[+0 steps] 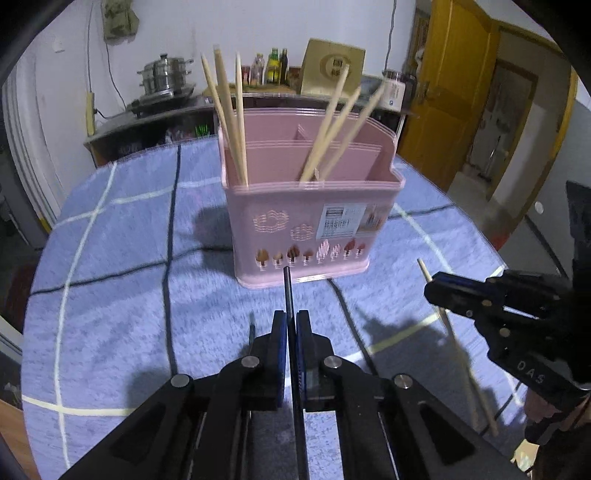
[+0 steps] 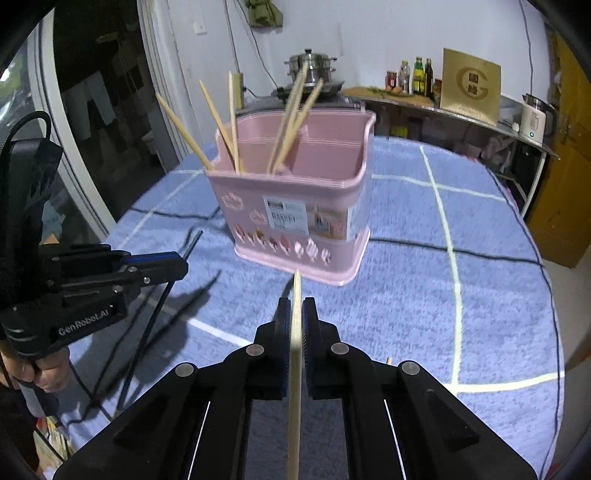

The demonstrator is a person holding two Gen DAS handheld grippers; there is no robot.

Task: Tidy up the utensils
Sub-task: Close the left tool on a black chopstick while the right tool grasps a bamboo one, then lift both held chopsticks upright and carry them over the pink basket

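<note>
Left tool clamped on a dark chopstick. Right tool clamped on a wooden chopstick. Both sit near side of the pink basket, mid-counter, with six chopsticks inside.

Plastic basket; fuzzy tablecloth

White walls, yellow wooden door at right, cluttered counter with steel steamer pot and bottles, dark window at left
</note>
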